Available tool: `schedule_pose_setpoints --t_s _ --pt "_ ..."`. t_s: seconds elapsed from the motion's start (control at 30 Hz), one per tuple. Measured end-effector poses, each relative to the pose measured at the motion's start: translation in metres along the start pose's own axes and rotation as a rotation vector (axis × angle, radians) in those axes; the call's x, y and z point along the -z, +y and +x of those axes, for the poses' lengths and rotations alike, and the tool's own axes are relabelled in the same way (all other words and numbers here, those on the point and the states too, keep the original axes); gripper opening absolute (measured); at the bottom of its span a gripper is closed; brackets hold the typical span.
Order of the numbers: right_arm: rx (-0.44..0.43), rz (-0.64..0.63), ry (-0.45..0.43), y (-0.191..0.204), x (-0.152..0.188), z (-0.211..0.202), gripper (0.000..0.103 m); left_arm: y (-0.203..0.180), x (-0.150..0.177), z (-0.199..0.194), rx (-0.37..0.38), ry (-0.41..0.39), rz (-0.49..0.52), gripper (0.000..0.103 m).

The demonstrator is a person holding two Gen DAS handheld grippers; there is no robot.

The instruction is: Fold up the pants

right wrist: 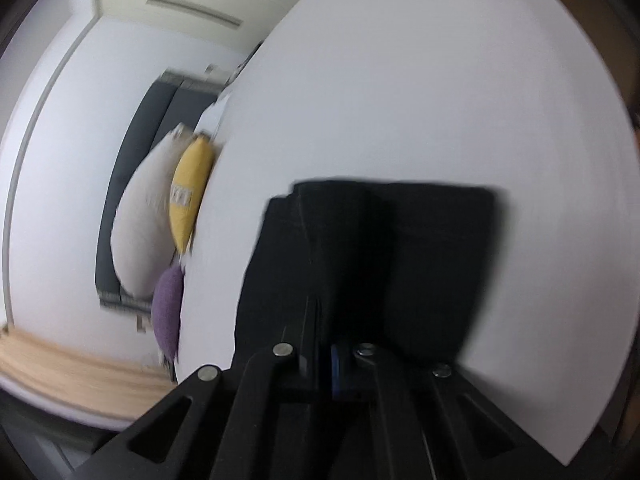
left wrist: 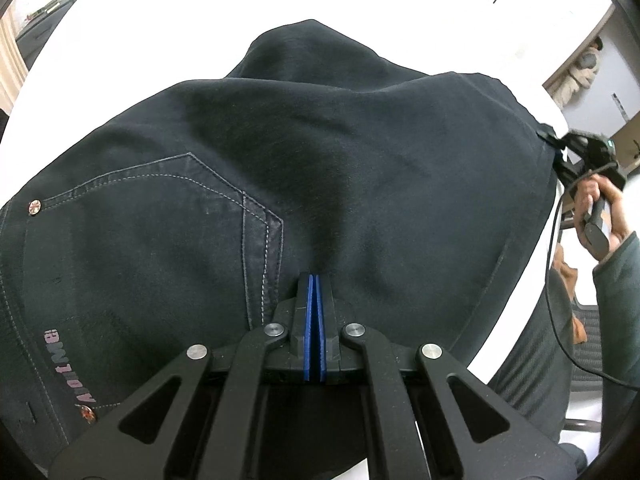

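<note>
While both grippers, left (left wrist: 313, 280) and right (right wrist: 320, 304), pinch the pants' (left wrist: 280, 168) edges, white table (left wrist: 160, 60) surrounds them.

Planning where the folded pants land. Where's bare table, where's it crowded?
Bare white table beyond the dark pants, up to the far edge, and left of them. Near side is crowded: pants under the left gripper; right gripper clamps their right edge.

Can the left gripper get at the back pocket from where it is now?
Probably yes: the back pocket lies exposed just left of the left gripper, but its fingers are shut on the pants, so it must release first.
</note>
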State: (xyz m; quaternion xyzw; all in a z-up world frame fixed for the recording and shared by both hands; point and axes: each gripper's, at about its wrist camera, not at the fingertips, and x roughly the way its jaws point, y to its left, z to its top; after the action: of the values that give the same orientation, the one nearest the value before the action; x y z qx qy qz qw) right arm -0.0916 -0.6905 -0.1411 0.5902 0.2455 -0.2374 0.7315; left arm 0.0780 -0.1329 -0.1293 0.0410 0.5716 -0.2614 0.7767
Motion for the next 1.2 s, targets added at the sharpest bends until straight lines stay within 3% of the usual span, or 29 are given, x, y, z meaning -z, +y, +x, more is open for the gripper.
schedule_pose_setpoints --t_s 0.47,0.7,0.73,0.83,0.9,0.97,1.13,1.2 --pt "0.006 0.091 -0.127 -0.032 -0.003 -0.032 0.004 -0.012 -0.005 -0.001 0.016 -0.030 -0.008 0.002" --pt "-0.019 0.118 -0.098 -0.048 -0.005 -0.037 0.001 0.007 -0.004 0.000 0.065 -0.053 -0.046 0.002" --pt "-0.005 0.112 -0.116 -0.048 -0.006 -0.045 0.002 0.007 -0.004 -0.001 0.062 -0.055 -0.045 0.002" --pt "0.119 0.134 -0.203 -0.049 -0.010 -0.074 0.019 0.008 -0.002 -0.005 0.049 -0.061 -0.031 0.002" --pt "0.179 0.064 -0.262 -0.032 -0.011 -0.092 0.019 0.007 -0.002 -0.006 0.041 -0.065 -0.024 0.002" --pt "0.100 -0.082 -0.205 0.006 -0.006 -0.092 0.019 0.004 0.000 -0.005 0.034 -0.073 -0.021 0.002" --pt "-0.156 -0.426 0.209 0.096 0.065 -0.030 0.019 -0.002 0.001 -0.008 0.026 -0.085 -0.026 0.002" --pt "-0.151 -0.495 0.326 0.104 0.093 -0.004 0.021 0.000 -0.001 -0.018 0.028 -0.110 -0.020 0.002"
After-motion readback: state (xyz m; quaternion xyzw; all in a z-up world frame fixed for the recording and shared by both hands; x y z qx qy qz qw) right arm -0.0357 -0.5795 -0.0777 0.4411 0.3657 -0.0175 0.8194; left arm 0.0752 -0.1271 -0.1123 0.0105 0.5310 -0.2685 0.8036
